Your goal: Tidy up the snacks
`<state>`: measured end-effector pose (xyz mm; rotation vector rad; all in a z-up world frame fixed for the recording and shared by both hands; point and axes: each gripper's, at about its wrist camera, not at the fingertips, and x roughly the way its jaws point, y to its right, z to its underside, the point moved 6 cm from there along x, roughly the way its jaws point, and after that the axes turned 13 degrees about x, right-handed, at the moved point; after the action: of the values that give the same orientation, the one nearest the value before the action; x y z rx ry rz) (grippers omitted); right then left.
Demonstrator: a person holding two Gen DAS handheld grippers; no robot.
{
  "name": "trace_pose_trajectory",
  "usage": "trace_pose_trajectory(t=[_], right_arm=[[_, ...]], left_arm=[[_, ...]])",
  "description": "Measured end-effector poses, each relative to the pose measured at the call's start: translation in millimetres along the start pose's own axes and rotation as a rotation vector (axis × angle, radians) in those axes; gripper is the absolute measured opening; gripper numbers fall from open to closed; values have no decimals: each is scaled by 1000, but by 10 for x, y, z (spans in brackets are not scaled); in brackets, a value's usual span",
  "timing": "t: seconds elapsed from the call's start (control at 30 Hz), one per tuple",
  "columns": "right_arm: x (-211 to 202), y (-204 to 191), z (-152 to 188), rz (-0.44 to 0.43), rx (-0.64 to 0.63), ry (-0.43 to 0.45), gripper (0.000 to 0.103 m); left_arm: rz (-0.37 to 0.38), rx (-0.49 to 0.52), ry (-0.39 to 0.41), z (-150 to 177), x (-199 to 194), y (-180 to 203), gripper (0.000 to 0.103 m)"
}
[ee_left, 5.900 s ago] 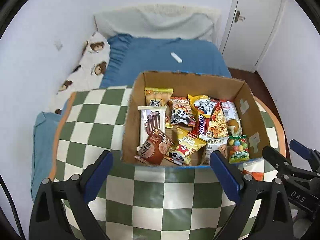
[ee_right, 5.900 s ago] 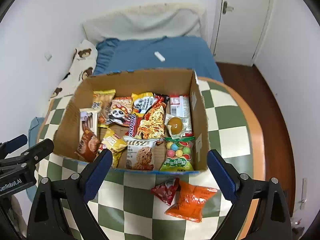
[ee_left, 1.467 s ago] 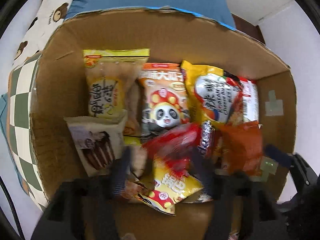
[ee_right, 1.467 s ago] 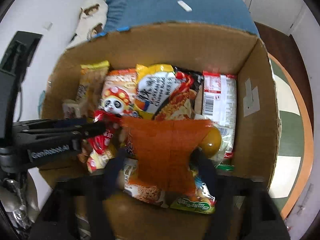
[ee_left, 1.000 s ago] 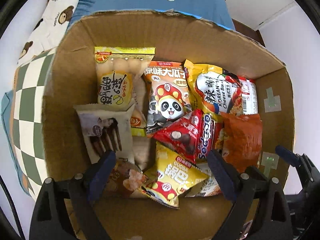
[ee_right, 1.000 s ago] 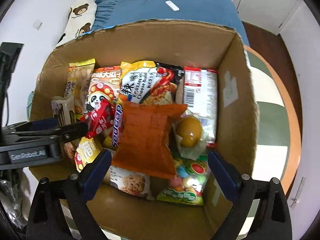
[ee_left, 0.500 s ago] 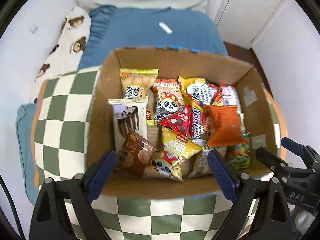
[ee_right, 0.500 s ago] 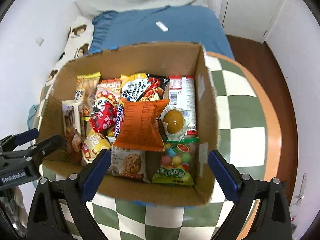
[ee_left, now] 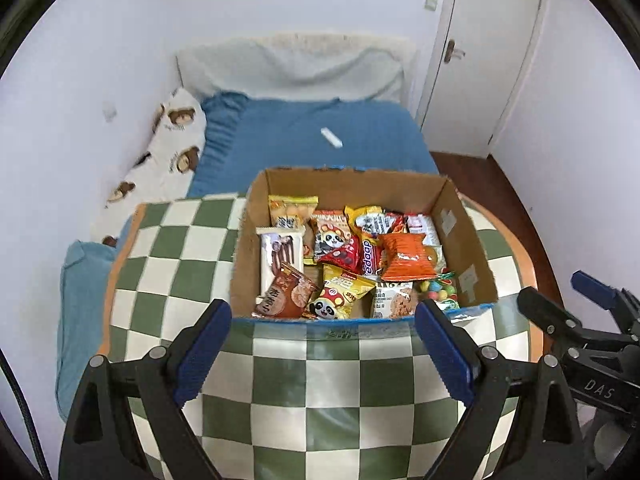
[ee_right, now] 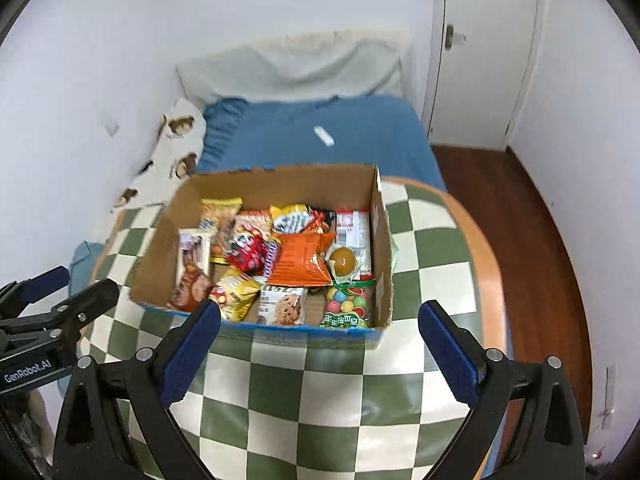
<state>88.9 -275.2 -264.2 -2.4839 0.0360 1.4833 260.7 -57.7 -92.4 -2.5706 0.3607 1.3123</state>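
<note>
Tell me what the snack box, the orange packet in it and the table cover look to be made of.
Box: brown corrugated cardboard, matte, with frayed cut edges and blue tape along the rim.
Orange packet: thin plastic or foil film, slightly glossy, creased, with crimped ends.
Table cover: probably vinyl or oilcloth; the green-and-cream checks show a soft sheen.

Black tool (ee_left: 322, 346), blue pads (ee_left: 202, 346)
</note>
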Motion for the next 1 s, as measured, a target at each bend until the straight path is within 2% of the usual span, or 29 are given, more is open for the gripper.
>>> trace_pose_trajectory(t=[0.23,0.6,0.7,0.73,1.0], right_arm=[[-773,65,252,-13,41,134,101],[-1618,-25,541,-43,12,230,102],[-1778,-73,600,-34,-4,261,103],[-1824,-92,617,-32,-10,268,103],[-1890,-118,683,-29,-18,266,103]], left_arm=[[-17,-21,74,275,-545,1,94],[-50,35,175,443,-1260,130,94],[-52,28,193,492,-1365,136,96],[-51,24,196,504,-1384,134,102],[-72,7,221,569,-1480,110,103]])
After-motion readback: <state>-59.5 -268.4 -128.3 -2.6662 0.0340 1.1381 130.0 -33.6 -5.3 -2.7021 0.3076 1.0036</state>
